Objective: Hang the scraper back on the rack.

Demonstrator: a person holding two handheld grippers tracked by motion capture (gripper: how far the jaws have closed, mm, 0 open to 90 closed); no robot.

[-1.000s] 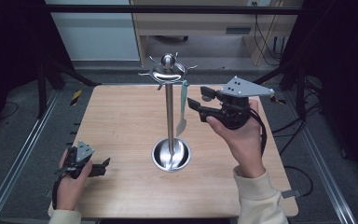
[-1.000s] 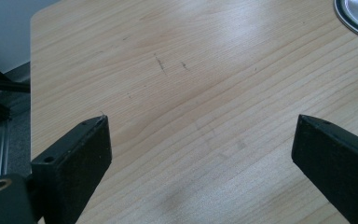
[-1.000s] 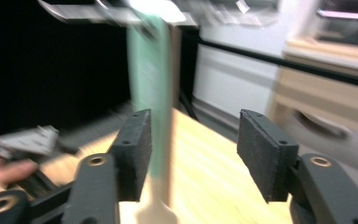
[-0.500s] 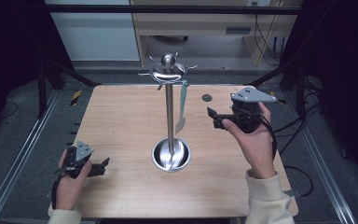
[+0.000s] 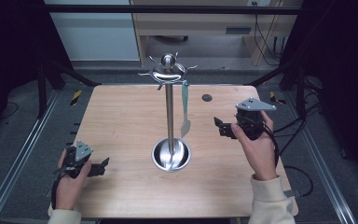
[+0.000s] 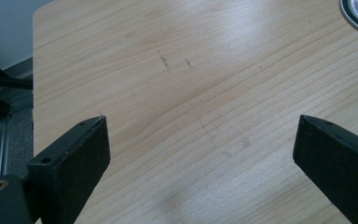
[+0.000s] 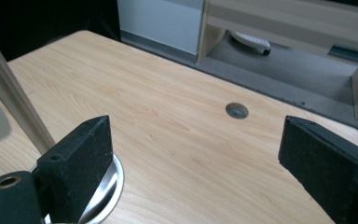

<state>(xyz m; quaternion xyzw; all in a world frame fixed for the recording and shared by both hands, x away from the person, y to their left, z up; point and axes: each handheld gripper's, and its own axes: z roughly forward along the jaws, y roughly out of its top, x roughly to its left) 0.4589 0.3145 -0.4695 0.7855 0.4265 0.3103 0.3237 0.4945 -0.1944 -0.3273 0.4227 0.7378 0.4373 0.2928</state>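
Hanging from a right-side hook of the utensil stand (image 5: 168,74), the teal-handled spatula (image 5: 185,108) is keeping its long axis vertical, blade down, just right of the steel pole and above the round base (image 5: 171,155). You are holding your right gripper (image 5: 220,127) right of that blade, jaws spread wide and empty, having just been opening with nothing between them. Your left gripper (image 5: 103,164) is resting near the table's (image 5: 121,116) left near corner, also spread empty, and well farther from the spatula.

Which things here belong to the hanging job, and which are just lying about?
Job:
- metal hanging stand
- teal-handled spatula on its hook
- right gripper, jaws just opened, empty

Lying about:
- left gripper, open
- table's cable hole
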